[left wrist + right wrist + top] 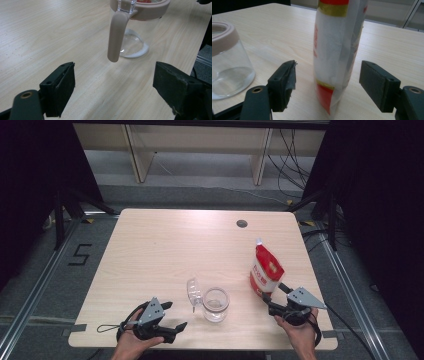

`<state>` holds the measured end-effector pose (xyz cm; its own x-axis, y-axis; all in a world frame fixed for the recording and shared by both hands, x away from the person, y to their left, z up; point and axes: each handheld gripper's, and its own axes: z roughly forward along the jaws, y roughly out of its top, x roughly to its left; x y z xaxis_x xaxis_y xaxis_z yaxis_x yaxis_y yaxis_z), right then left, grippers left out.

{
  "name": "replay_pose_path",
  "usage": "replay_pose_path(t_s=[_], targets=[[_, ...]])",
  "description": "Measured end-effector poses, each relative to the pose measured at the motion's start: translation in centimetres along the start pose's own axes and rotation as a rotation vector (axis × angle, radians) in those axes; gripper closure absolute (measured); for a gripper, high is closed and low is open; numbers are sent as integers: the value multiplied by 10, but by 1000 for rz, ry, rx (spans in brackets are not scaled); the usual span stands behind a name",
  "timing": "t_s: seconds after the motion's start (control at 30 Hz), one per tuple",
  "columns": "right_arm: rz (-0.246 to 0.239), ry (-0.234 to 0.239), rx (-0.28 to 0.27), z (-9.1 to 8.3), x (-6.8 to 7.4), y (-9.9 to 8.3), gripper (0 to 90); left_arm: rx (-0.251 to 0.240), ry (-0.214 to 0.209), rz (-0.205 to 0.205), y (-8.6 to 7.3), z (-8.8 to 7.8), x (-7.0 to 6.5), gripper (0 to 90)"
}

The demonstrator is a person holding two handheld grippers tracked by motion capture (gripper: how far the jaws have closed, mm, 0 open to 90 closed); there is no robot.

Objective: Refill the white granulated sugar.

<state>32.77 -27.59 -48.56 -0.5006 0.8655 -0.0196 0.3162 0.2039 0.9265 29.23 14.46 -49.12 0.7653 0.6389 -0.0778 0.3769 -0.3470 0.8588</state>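
On the surface (165, 245): we see the glass jar (215, 304) open and empty.
Right hand-held gripper (328, 81): wide, straddling our upright red-and-white pouch (337, 50), ungripped.
Left hand-held gripper (113, 83): wide, empty.
Left: grasping, pouring.

Bright overhead light, dark surroundings, slightly soft focus.

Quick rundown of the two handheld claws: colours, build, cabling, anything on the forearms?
Both match. The left claw and right claw have black bodies, each topped by a grey three-cornered plate with small dark holes. Each has two black arms ending in blocky black pads, the right gripper view showing a frayed edge on one. A black cable loops from the left; another trails from the right. Forearms are bare, no sleeves.
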Motion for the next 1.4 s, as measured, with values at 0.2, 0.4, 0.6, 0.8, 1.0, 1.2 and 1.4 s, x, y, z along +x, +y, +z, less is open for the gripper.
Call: replay_pose_path(t_s=[0.2,0.4,0.6,0.8,1.0,1.2,1.4], targets=[[-2,-2,-5,13,0,1,305,7,-5,19,0,1,2,175],[-33,-3,-3,25,0,3,305,7,-6,31,0,0,3,174],[-23,-21,-26,33,-2,3,303,3,-7,29,0,0,3,172],[-41,-35,-50,43,-8,3,317,8,-4,31,0,0,4,172],[-29,-16,-84,49,-10,4,353,8,-7,28,0,0,4,170],[-51,26,-87,50,-13,4,430,4,-14,3,-1,1,1,173],[-79,51,-68,46,-12,6,450,2,-9,9,0,1,2,175]])
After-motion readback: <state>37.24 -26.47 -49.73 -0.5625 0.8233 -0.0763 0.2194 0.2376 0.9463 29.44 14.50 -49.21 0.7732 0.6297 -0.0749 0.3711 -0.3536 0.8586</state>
